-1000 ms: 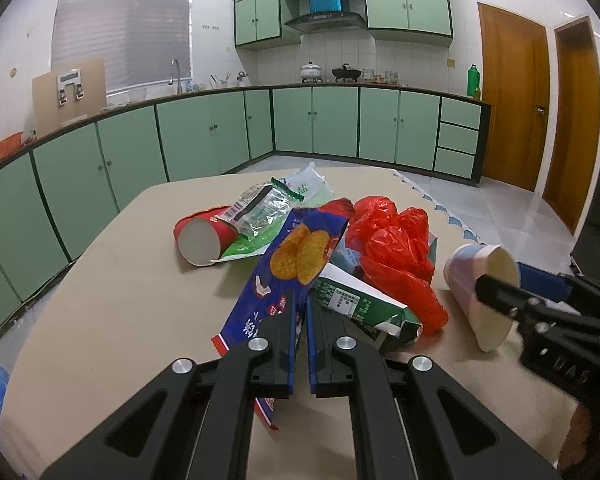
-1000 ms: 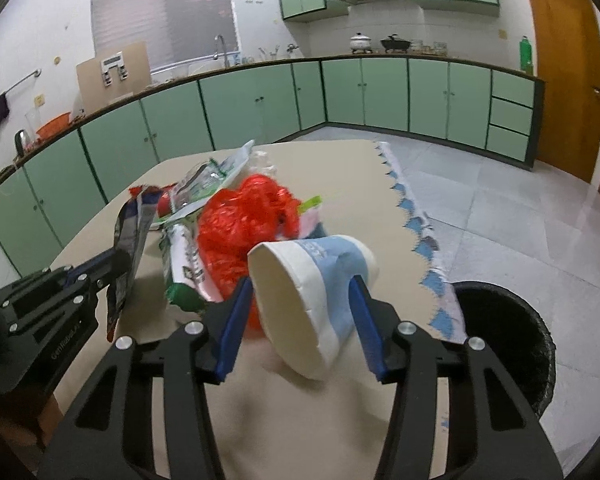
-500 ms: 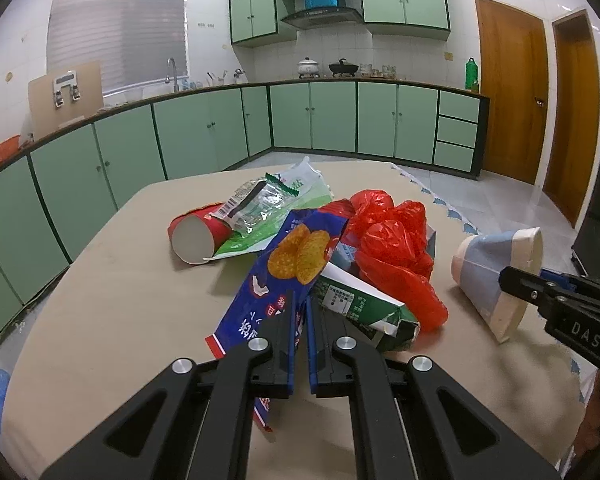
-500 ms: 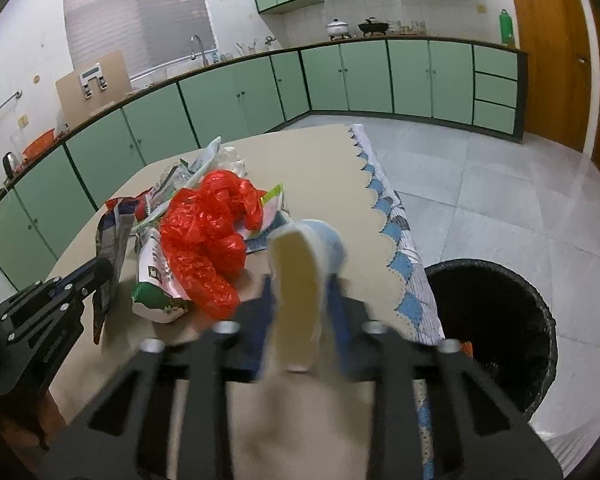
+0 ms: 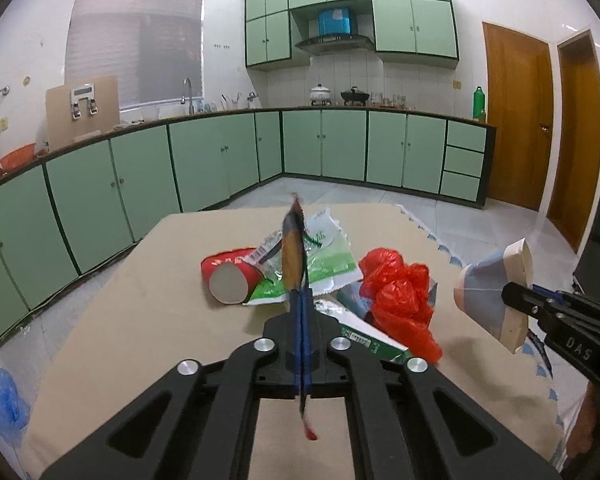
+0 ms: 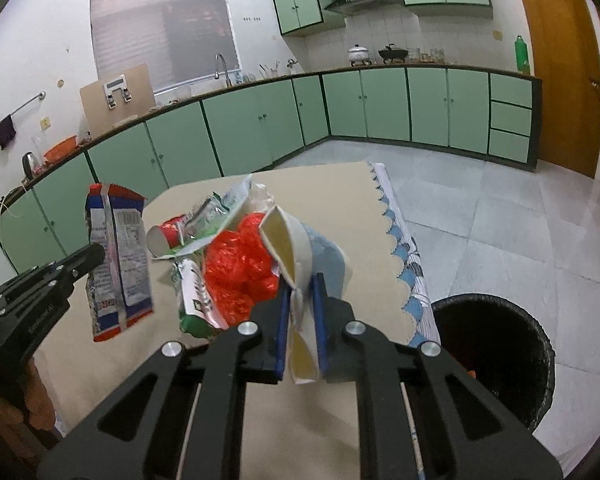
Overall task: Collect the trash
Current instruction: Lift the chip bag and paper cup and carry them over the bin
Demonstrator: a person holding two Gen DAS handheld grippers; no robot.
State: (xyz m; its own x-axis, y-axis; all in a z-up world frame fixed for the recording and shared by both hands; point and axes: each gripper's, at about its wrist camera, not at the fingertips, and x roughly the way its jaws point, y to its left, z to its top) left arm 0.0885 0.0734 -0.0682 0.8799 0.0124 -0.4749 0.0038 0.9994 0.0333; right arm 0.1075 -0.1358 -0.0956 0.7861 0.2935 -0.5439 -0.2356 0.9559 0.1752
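Observation:
My left gripper point(image 5: 303, 300) is shut on a blue chip bag point(image 5: 294, 252), held edge-on above the table; the bag also shows in the right wrist view point(image 6: 118, 264). My right gripper point(image 6: 299, 300) is shut on a crushed white and blue paper cup point(image 6: 296, 256), lifted off the table; the cup also shows in the left wrist view point(image 5: 496, 292). On the table point(image 5: 148, 300) lie a red cup point(image 5: 230, 280), a green and white wrapper point(image 5: 320, 264), a red plastic bag point(image 5: 400, 292) and a green carton point(image 5: 368, 338).
A black trash bin point(image 6: 496, 344) stands on the floor just right of the table's scalloped edge point(image 6: 400, 248). Green cabinets line the walls behind. A blue bag point(image 5: 0, 404) lies on the floor at the left.
My left gripper has lifted the chip bag off the pile and turned it edge-on. My right gripper has squeezed the paper cup flat and raised it.

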